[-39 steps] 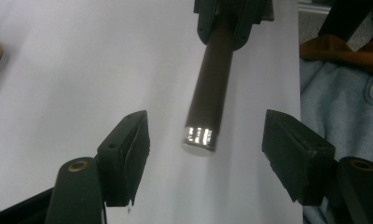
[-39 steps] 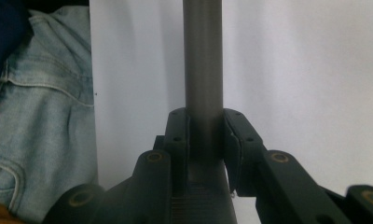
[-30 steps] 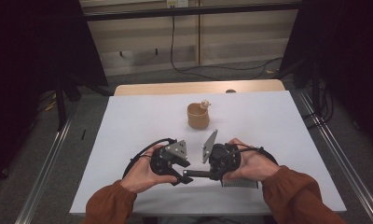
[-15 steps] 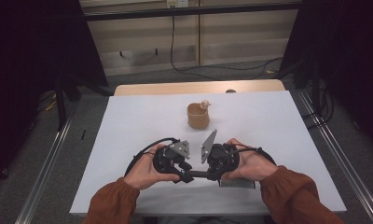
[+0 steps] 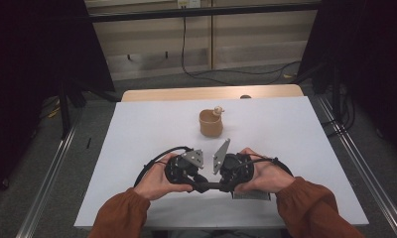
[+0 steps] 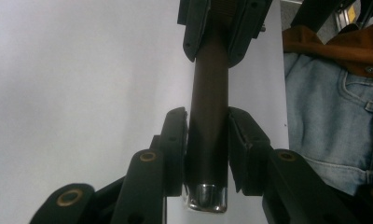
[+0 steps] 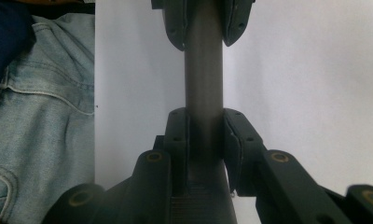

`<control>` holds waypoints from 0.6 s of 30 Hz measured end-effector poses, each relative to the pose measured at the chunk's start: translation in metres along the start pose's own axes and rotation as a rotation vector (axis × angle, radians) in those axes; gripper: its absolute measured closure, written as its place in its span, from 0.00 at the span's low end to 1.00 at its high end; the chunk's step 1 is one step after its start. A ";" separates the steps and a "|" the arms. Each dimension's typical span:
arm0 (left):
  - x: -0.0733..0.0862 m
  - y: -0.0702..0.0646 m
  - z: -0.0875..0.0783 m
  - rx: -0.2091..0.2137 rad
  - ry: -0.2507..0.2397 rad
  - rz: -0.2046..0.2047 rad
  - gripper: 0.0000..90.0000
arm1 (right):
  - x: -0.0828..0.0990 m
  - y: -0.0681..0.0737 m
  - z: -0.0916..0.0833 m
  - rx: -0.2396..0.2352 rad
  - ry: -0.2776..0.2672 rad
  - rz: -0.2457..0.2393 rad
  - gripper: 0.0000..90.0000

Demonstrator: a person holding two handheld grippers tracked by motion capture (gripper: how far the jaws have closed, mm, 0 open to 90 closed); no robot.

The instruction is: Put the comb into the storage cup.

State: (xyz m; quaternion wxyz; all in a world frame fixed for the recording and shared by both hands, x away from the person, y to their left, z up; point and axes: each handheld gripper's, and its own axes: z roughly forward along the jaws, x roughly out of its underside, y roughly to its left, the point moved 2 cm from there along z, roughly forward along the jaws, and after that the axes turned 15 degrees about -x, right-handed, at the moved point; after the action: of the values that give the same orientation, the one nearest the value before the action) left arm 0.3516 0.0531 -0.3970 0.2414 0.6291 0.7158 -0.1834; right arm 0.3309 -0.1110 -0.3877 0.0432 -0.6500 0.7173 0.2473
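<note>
A dark round rod (image 5: pixel 210 187) with a chrome end cap (image 6: pixel 207 198) hangs level just above the white table's (image 5: pixel 147 129) near edge, between my two grippers, which face each other. My left gripper (image 6: pixel 208 116) has just been closing, and its pads now press on the rod's (image 6: pixel 210 93) sides near the chrome end. At the other end, where a ribbed section (image 7: pixel 201 205) begins, my right gripper (image 7: pixel 204 114) is shut on the rod (image 7: pixel 203 70). In the high view the left gripper (image 5: pixel 199 185) and the right gripper (image 5: pixel 222 186) nearly meet, each held by a hand.
A brown cup (image 5: pixel 211 124) with a small pale knob on its rim stands mid-table beyond the grippers. A grey flat piece (image 5: pixel 253 195) lies under the right hand. The person's jeans (image 6: pixel 329 121) sit past the table's near edge. White table surface lies left and right.
The left gripper's jaws have closed in onto the rod. Both hands and the right gripper have kept their place.
</note>
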 end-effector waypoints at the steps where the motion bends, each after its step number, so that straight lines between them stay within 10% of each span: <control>1: 0.000 0.000 0.000 0.002 -0.001 -0.003 0.77 | 0.000 0.000 0.000 -0.001 0.002 -0.004 0.81; 18: 0.003 -0.002 0.007 0.000 0.048 0.032 0.78 | 0.000 0.000 -0.001 0.003 -0.003 -0.012 0.81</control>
State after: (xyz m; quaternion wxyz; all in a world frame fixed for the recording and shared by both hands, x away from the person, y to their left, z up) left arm 0.3505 0.0514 -0.4047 0.2272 0.6447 0.7112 -0.1644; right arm 0.3314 -0.1117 -0.3869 0.0464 -0.6539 0.7137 0.2470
